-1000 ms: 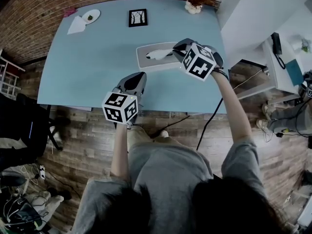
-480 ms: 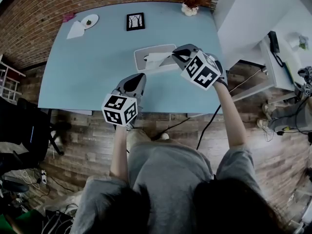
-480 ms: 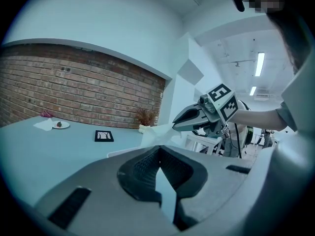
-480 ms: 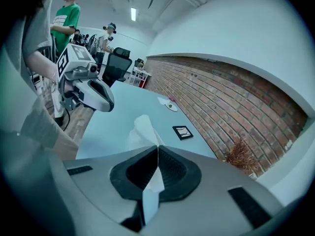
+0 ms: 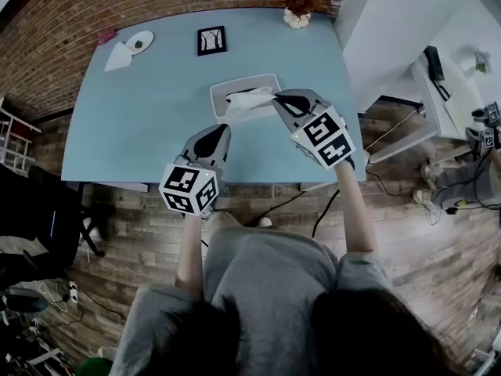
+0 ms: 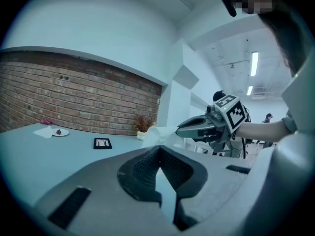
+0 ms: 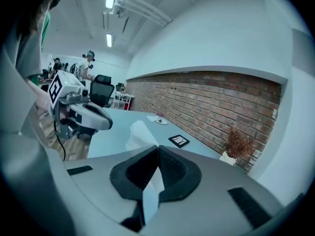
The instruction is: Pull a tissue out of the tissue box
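The tissue is partly drawn out of the tissue box, which lies flat near the middle of the bench, a little towards its near edge. One end of the sheet is pinched between the closed jaws of the right tool at the box's right side. In the right gripper view the white sheet is seen running from beyond the tips back between the pads. The rest is judged not yet free of the slot.

The left tool is held just near and left of the box, apart from it, with its jaws brought together on nothing. The box is therefore not pinned down.

Several failures are judged possible:
- **Box moved:** it may be lifted or dragged towards the near edge if the sheet binds in the slot.
- **Sheet torn:** this may happen if the pull is made sharply sideways instead of upward.
- **Grip lost:** if only a thin edge is pinched, the sheet may slip from the pads.
- **Extra sheet:** a second sheet may be drawn out after the first.

The small framed picture, far across the bench, is well apart and not endangered.
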`<state>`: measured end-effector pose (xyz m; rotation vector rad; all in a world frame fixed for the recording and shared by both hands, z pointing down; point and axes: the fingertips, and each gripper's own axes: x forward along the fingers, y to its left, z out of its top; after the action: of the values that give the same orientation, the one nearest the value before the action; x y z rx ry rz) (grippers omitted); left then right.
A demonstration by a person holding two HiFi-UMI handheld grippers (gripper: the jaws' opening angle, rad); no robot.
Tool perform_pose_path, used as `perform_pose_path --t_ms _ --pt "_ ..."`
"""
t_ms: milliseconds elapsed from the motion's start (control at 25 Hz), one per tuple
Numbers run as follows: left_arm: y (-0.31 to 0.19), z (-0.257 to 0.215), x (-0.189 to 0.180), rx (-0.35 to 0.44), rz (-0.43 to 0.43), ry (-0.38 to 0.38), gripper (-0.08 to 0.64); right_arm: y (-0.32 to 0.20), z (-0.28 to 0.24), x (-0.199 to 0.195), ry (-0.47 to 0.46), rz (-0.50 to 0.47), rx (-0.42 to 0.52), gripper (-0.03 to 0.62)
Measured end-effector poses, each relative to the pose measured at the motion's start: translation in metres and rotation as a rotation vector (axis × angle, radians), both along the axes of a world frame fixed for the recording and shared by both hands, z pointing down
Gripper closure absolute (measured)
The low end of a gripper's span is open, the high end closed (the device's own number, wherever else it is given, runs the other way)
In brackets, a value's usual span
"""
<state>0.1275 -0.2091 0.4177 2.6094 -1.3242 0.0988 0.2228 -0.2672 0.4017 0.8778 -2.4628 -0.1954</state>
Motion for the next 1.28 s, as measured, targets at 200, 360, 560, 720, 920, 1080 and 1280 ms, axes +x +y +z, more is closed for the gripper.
perform_pose_path --t_ms 200,360,560,720,920,1080,1280 --pt "0.011 -0.007 0.005 0.031 0.003 0.015 0.557 0.015 -0.006 0.003 -0.126 0.047 0.000 0.589" --pt "0.021 -0.013 0.005 0.062 -0.004 0.025 0.557 0.024 -0.012 0.011 -0.202 0.085 0.006 0.591" --pt "0.031 -0.017 -0.001 0.080 -0.016 0.028 0.557 0.041 -0.018 0.012 -0.291 0.088 0.005 0.591" --pt "0.033 -0.020 -0.003 0.091 -0.020 0.033 0.557 0.047 -0.019 0.010 -0.318 0.088 0.013 0.591" --pt "0.037 -0.021 -0.004 0.093 -0.017 0.028 0.557 0.051 -0.021 0.009 -0.325 0.083 0.023 0.591" --pt "0.040 -0.023 -0.004 0.094 -0.018 0.024 0.557 0.053 -0.023 0.011 -0.342 0.081 0.023 0.591" --pt "0.042 -0.021 -0.007 0.092 -0.026 0.020 0.557 0.056 -0.022 0.009 -0.354 0.075 0.021 0.591"
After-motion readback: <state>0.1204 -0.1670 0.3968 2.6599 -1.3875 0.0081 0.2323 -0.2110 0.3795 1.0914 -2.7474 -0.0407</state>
